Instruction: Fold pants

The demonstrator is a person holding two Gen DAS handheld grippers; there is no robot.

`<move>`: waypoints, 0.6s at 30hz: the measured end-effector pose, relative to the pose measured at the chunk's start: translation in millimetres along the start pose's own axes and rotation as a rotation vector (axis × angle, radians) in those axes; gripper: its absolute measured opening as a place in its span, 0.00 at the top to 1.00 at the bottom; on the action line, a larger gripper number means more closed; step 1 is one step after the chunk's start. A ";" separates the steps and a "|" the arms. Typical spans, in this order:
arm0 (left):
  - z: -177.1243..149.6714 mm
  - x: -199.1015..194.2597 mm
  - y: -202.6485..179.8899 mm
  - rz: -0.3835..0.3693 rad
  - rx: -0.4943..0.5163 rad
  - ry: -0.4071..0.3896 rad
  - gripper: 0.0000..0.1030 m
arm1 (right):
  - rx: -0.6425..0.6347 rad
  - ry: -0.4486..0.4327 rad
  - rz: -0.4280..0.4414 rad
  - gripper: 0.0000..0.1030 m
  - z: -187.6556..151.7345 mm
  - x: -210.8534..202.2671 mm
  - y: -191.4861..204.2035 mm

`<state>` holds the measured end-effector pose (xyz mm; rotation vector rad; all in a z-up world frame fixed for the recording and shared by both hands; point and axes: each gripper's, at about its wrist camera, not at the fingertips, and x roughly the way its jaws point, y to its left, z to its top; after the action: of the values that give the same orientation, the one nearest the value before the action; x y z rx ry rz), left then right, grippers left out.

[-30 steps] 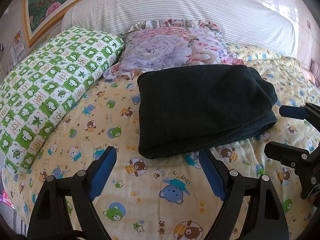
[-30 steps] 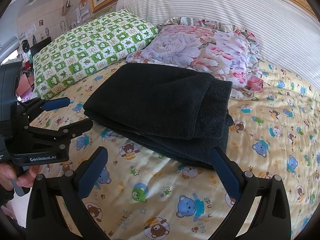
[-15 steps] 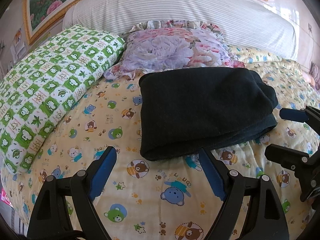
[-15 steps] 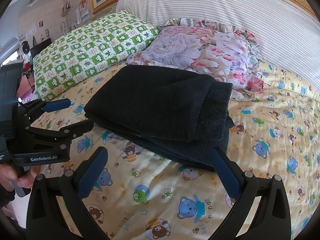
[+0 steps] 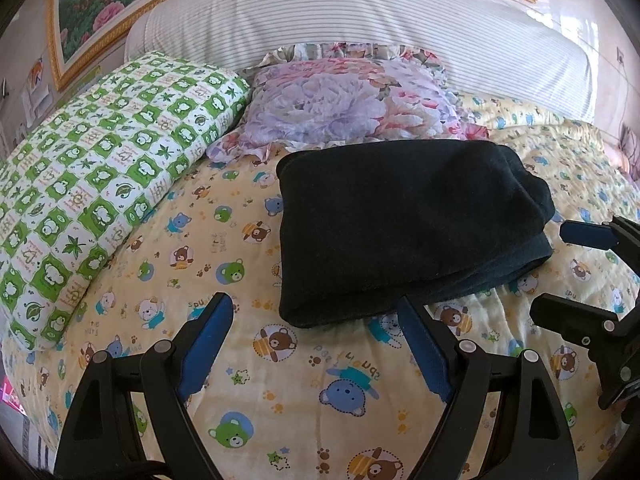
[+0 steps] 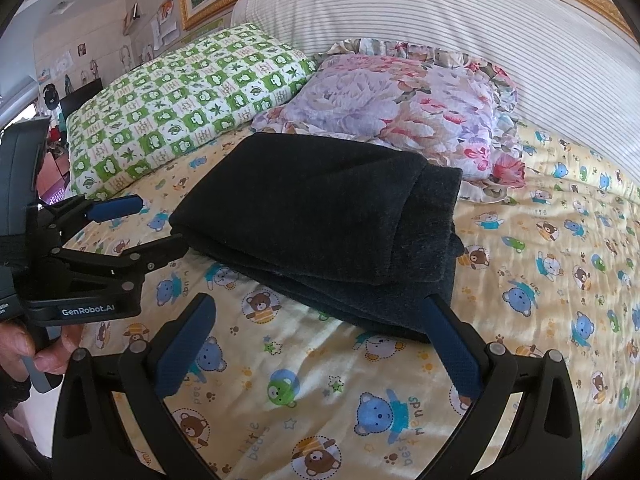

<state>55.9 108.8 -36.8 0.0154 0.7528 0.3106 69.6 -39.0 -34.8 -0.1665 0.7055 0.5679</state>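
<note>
Dark pants [image 5: 404, 224] lie folded in a thick rectangle on the yellow bear-print sheet [image 5: 304, 392]; they also show in the right wrist view [image 6: 320, 224]. My left gripper [image 5: 316, 340] is open and empty, just short of the bundle's near edge. It also shows at the left of the right wrist view [image 6: 148, 224]. My right gripper [image 6: 316, 340] is open and empty, near the bundle's near corner. It also shows at the right of the left wrist view [image 5: 560, 272], beside the bundle's right edge.
A green checked pillow [image 5: 96, 184] lies to the left and a floral pillow [image 5: 344, 104] sits behind the pants. A striped headboard [image 5: 360, 28] stands at the back. A hand [image 6: 24, 352] holds the left gripper's handle.
Both grippers have drawn back slightly from the folded pants. The pants have not moved.
</note>
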 end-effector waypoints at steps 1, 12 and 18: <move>0.2 0.3 0.2 -0.001 -0.002 0.002 0.18 | -0.001 0.000 -0.001 0.01 0.0 0.0 -0.1; 5.0 7.3 6.9 -0.006 -0.030 0.013 0.18 | 0.005 -0.007 0.000 0.01 7.7 3.1 -1.9; 10.8 9.0 7.4 -0.013 -0.034 0.012 0.18 | 0.003 -0.011 0.000 0.01 11.7 2.8 -2.2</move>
<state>67.3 119.5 -34.0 -0.0236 0.7589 0.3112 79.2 -35.8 -27.9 -0.1600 0.6957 0.5676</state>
